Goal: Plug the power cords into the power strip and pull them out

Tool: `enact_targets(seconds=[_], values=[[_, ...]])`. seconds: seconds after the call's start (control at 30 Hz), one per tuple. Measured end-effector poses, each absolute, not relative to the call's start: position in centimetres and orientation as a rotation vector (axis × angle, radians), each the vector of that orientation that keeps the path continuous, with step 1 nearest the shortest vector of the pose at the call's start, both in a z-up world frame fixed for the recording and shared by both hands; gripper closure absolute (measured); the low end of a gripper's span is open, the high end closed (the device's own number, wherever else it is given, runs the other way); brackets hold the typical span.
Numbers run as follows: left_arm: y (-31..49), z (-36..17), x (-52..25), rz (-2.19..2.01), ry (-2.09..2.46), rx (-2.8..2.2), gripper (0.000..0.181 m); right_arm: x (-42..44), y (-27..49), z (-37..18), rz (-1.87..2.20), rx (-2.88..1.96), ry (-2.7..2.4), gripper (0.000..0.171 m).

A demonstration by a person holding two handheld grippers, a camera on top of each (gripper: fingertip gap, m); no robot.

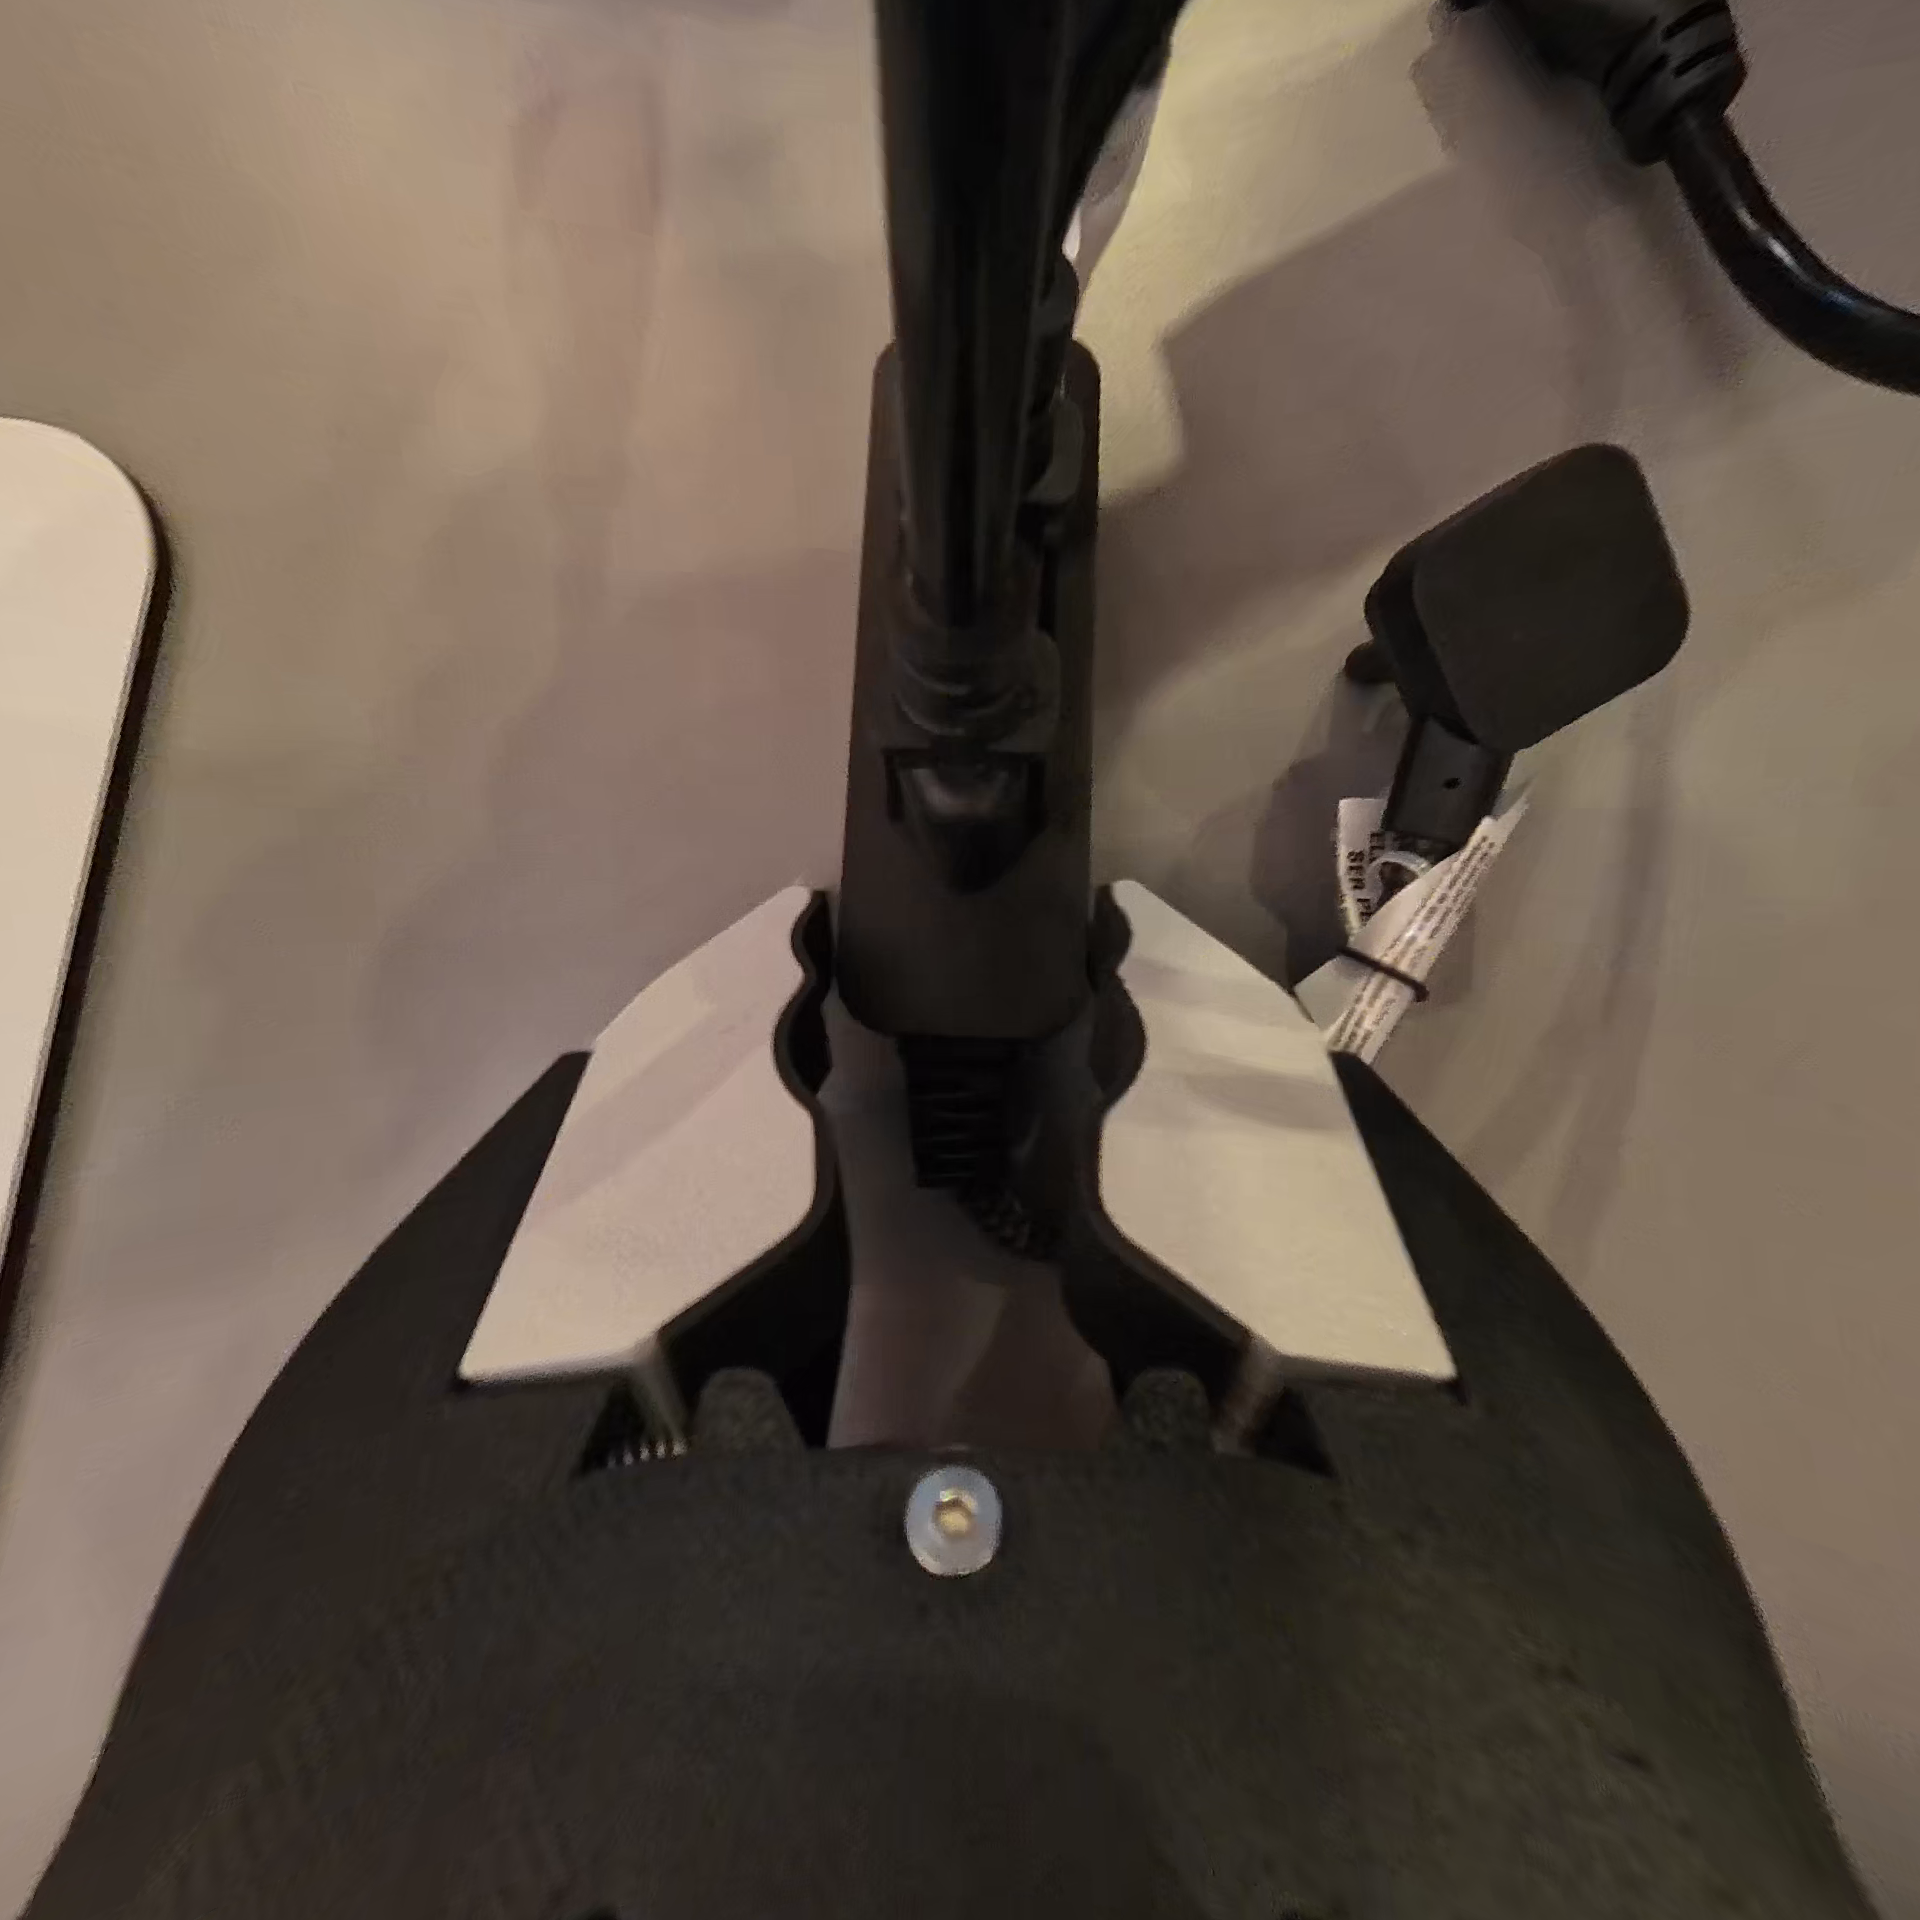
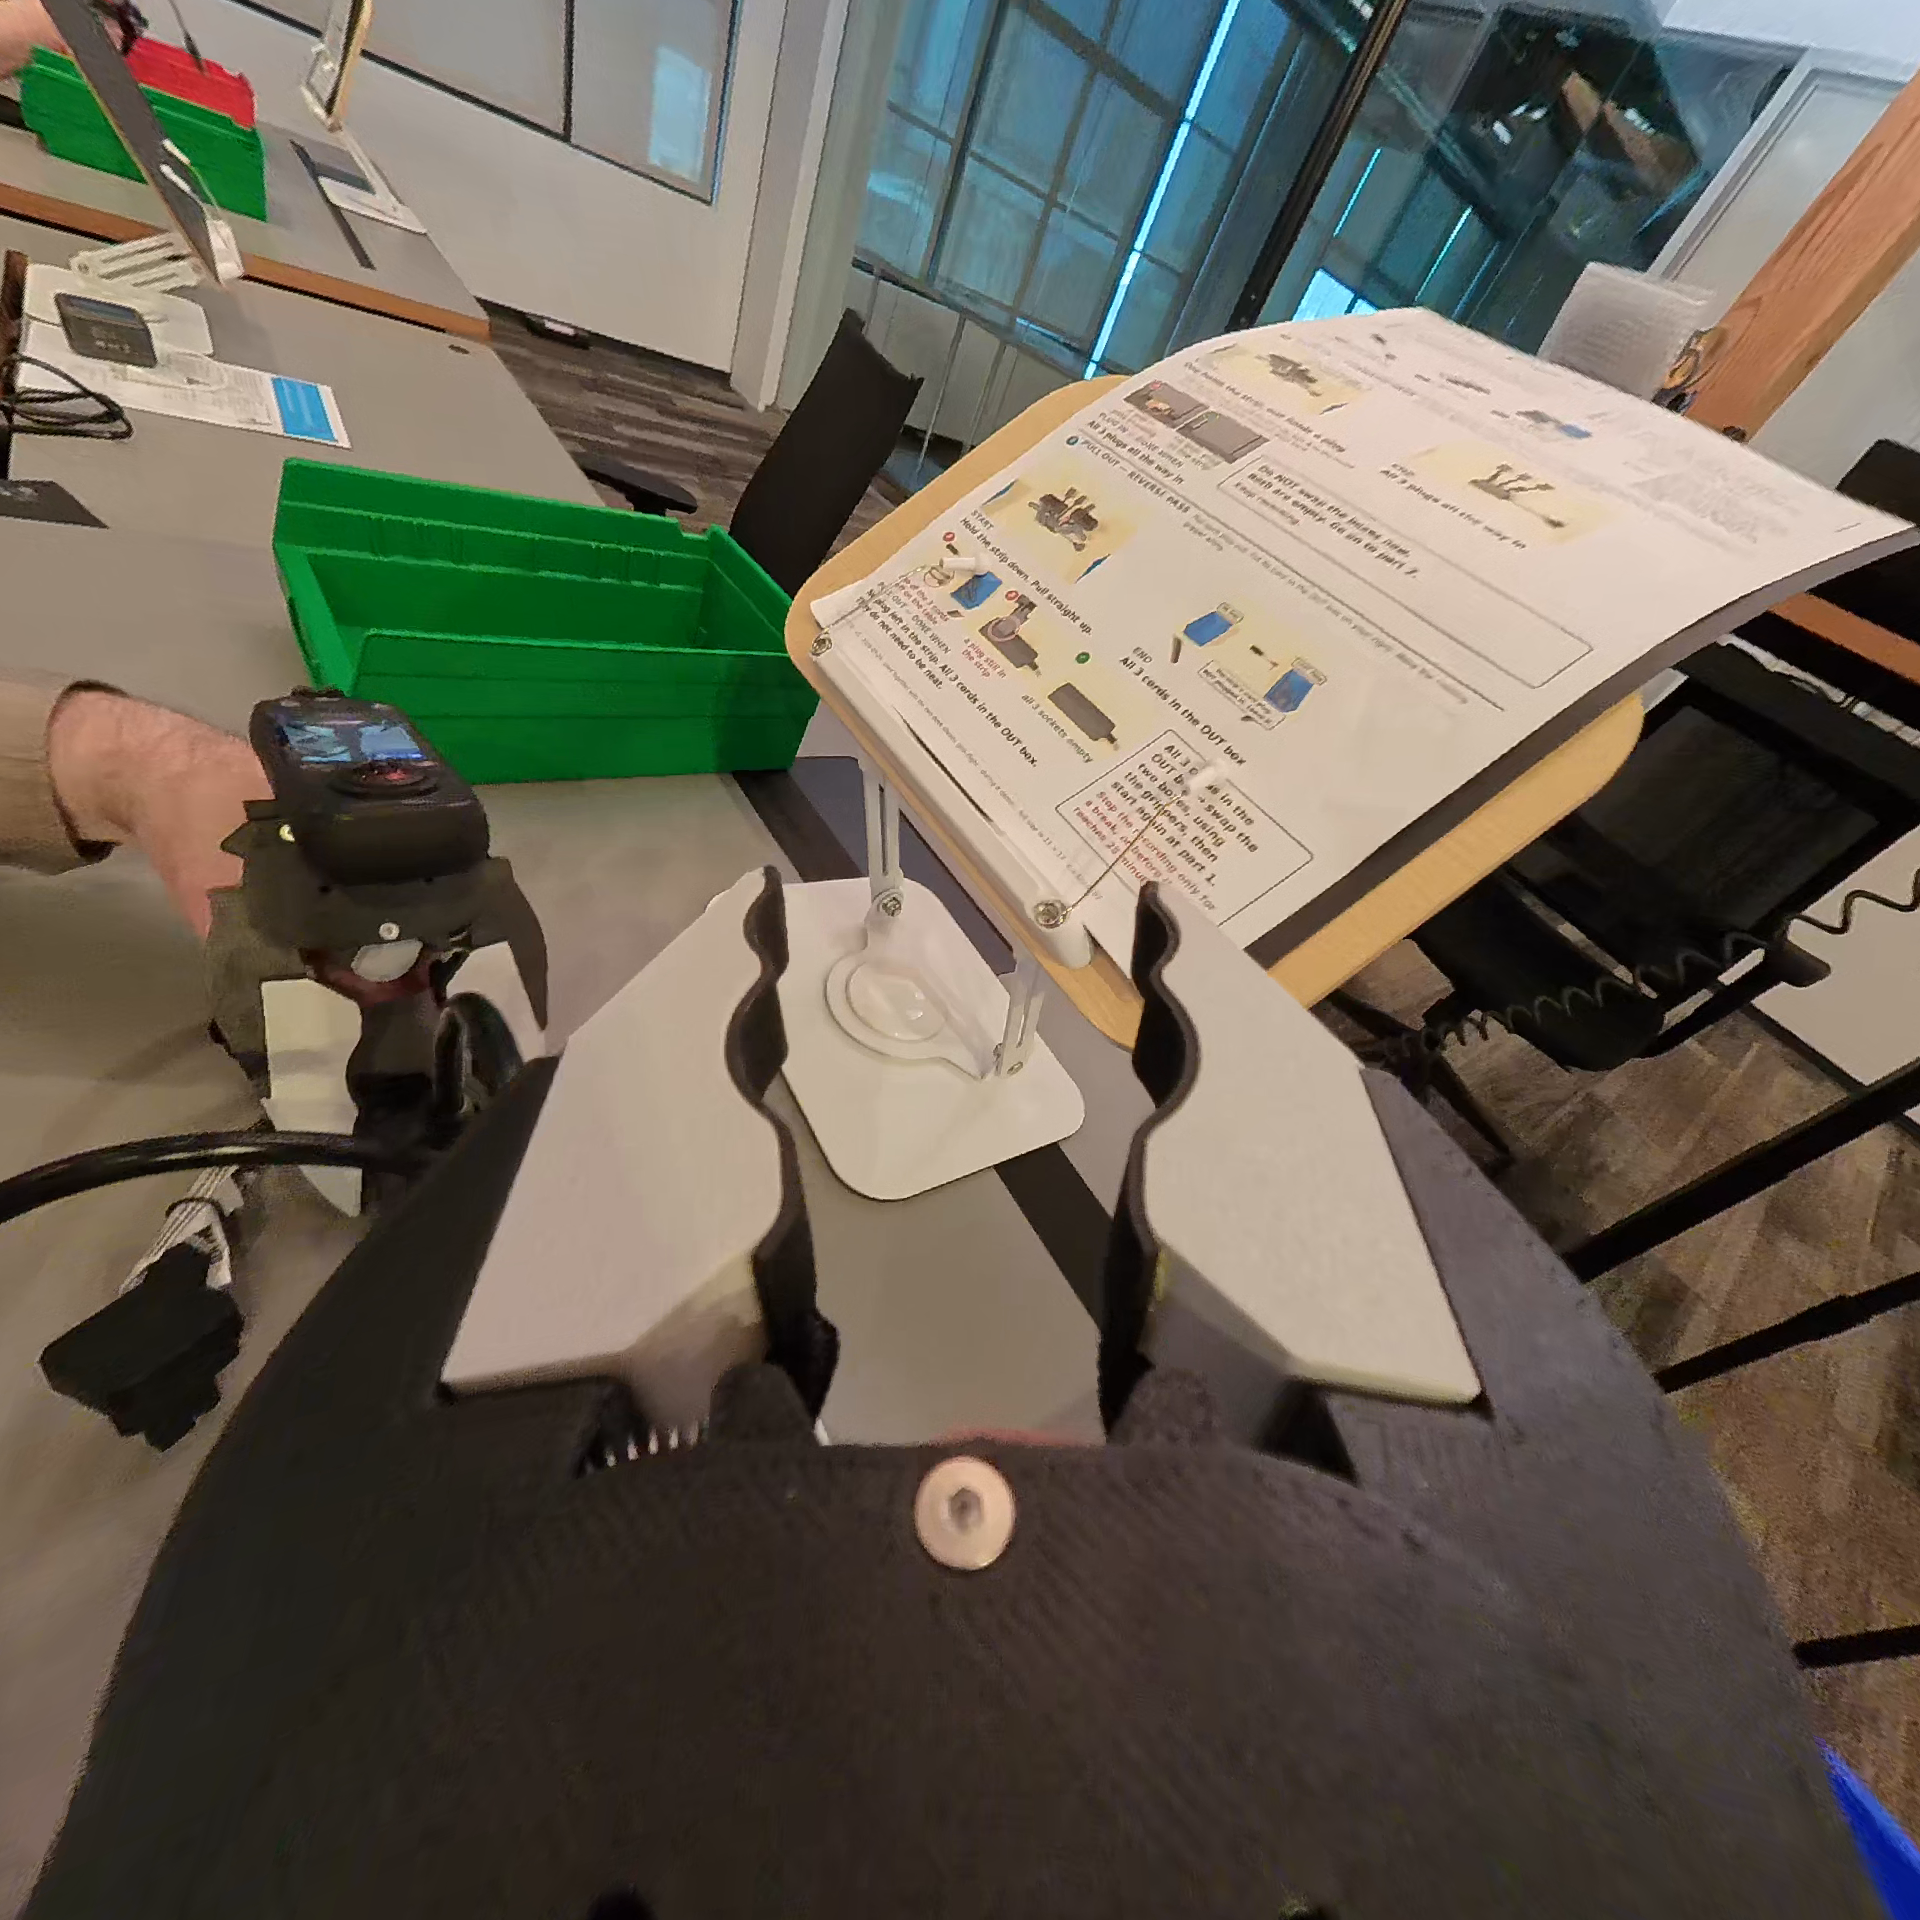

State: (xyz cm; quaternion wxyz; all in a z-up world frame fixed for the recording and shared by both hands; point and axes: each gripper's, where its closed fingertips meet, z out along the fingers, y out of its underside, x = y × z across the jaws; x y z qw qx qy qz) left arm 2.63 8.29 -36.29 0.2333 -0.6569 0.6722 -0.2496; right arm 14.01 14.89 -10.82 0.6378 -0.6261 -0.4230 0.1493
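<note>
Your left gripper (image 1: pixel 961 997) clamps the power strip (image 1: pixel 966 727) end to steady it on the counter (image 1: pixel 468 520); a loose plug (image 1: pixel 1527 613) lies just right. Your right gripper (image 2: pixel 951 1049) hangs released, empty.

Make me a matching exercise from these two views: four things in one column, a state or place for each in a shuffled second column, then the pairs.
1. left claw
2. right claw
3. green bin
4. loose black plug

A. open, holding nothing
B. on the table behind the left claw
C. shut on the power strip
D. lying on the table beside the power strip

Pairs: 1-C, 2-A, 3-B, 4-D
</note>
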Motion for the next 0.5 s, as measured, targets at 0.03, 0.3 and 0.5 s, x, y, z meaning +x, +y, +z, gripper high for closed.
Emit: enact_targets(seconds=[0.03, 0.3, 0.5], values=[[8.4, -36.4, 2.5, -0.666, 1.849, -1.799, 0.124, 13.8, 14.8, -11.1, 0.345, -1.439, -0.98, 0.105], [8.4, -36.4, 2.6, -0.668, 1.855, -1.804, 0.137, 11.0, 13.3, -13.4, 0.366, -1.48, -1.168, 0.099], [8.7, -36.2, 2.5, -0.623, 1.859, -1.784, 0.137, 9.5, 11.6, -13.7, 0.397, -1.467, -1.266, 0.099]])
